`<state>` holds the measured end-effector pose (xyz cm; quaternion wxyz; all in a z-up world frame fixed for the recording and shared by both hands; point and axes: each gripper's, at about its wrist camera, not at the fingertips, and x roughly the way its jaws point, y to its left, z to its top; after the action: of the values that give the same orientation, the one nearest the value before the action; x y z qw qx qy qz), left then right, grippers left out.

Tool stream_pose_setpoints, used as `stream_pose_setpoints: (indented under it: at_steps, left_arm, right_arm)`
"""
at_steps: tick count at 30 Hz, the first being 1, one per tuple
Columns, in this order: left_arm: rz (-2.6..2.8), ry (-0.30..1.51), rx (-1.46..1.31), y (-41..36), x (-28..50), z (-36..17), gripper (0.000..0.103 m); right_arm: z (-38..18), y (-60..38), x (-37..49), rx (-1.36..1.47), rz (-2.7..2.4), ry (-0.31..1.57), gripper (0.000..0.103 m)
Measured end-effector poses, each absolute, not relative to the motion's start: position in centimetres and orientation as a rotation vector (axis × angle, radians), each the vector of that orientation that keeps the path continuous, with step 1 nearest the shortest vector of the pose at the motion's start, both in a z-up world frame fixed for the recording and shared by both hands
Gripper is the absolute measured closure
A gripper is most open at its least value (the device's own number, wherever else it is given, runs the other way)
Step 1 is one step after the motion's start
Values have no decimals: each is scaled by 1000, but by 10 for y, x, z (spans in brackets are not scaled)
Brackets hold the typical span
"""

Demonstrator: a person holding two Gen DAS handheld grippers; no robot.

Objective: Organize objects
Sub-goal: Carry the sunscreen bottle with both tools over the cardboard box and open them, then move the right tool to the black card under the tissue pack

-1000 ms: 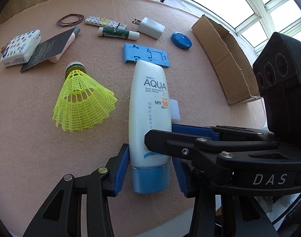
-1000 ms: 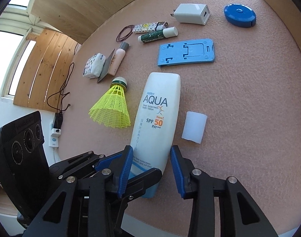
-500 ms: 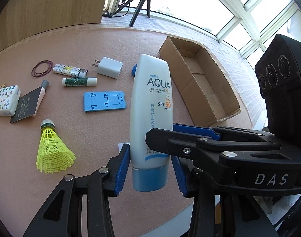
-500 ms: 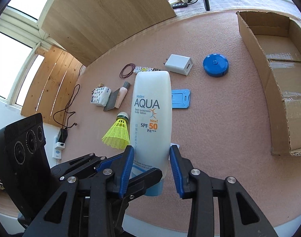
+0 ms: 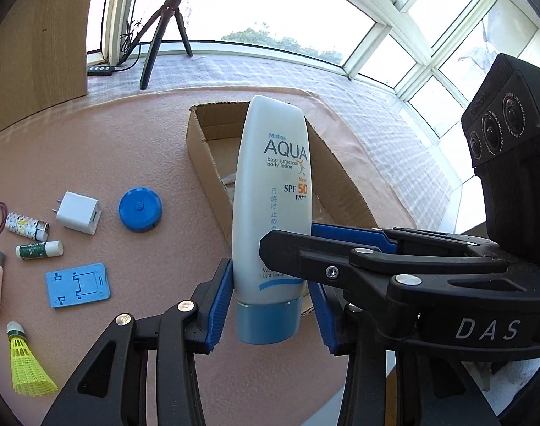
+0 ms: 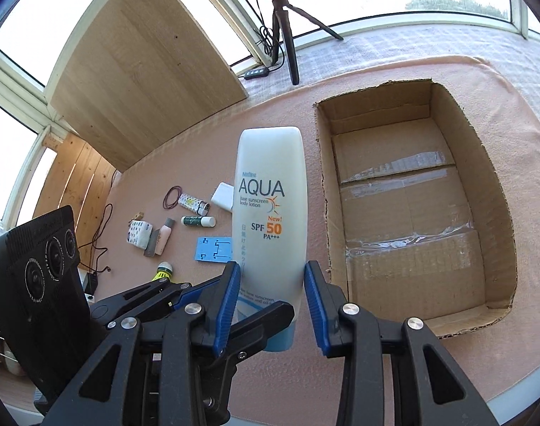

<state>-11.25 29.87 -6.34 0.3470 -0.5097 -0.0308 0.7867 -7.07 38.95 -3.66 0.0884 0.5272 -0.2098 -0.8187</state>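
Left gripper [image 5: 270, 305]: fingers clamp the white AQUA sunscreen tube [image 5: 271, 213] near its blue cap.
Right gripper [image 6: 270, 305]: fingers grip the same tube.
Tube: aloft beside the open cardboard box [image 6: 497, 184].

Pink table [image 5: 92, 149] bearing cardboard box [image 6: 412, 213], charger [image 5: 79, 213], shuttlecock [image 5: 25, 369].

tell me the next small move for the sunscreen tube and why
Probably carry the sunscreen tube sideways until it hangs over the cardboard box, then lower it in. Both the left tool and the right tool clamp its lower end, it is already off the table, and the box stands open and empty just beside it.
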Motion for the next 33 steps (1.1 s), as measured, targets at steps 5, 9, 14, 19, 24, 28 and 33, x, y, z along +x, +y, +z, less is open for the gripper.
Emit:
stream_pose_setpoints:
  at_steps: [5,9,14,19,24,28,33]
  left_arm:
    - [2009,-83,-1317,340,-125,-66,57]
    - [1989,-89,-1337,357,-132,-75,57]
    - [1979,-74,-1347,370,-137,-82,57]
    - [2022,-12,-1352,374,-140,-85,26]
    - [2035,-22,-1351,364,-139,-85,25]
    - [2043,-27,-1351,352,-137,-84,25]
    - [2069,-49,-1352,329,-132,-79,25]
  right_arm:
    - [-37,422,-77,1587,-2474,-621,69]
    - [-45,437,-82,1616,-2475,-623,69]
    - [-53,447,-84,1629,-2474,-625,69]
    - [-50,446,-82,1631,-2549,-532,43]
    - [-44,450,-80,1609,-2618,-520,35]
    - [-45,448,-79,1614,-2611,-527,35]
    - [-42,436,-78,1604,-2611,-510,35]
